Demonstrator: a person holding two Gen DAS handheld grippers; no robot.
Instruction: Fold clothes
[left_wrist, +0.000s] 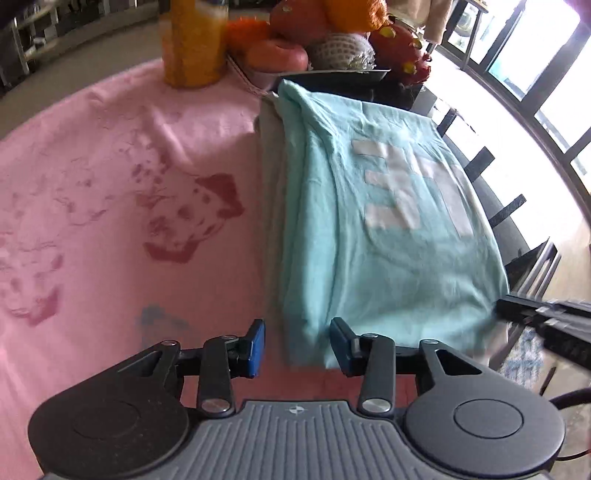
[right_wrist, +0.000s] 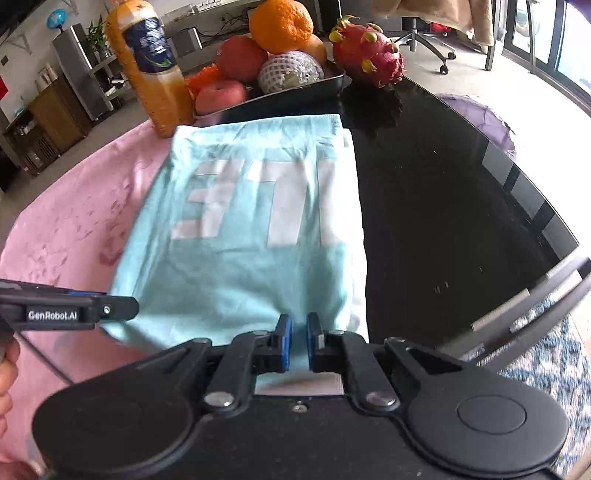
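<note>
A folded teal T-shirt (left_wrist: 384, 229) with white block print lies on a pale garment (left_wrist: 269, 177), partly on the pink cloth and partly on the black table. My left gripper (left_wrist: 297, 343) is open, its blue pads on either side of the shirt's near left corner. In the right wrist view the same shirt (right_wrist: 243, 266) stretches away from my right gripper (right_wrist: 299, 343), whose pads are shut on its near hem. The left gripper (right_wrist: 110, 306) reaches in from the left at the shirt's near corner. The right gripper (left_wrist: 546, 317) shows at the right edge of the left wrist view.
A pink cloth (left_wrist: 110, 206) with a spotted-dog print covers the left of the table. A tray of fruit (right_wrist: 280, 62), a dragon fruit (right_wrist: 369, 55) and an orange juice bottle (right_wrist: 155, 74) stand behind the shirt. Bare black glass table (right_wrist: 443, 206) lies to the right, with a chair (right_wrist: 535, 302) at its edge.
</note>
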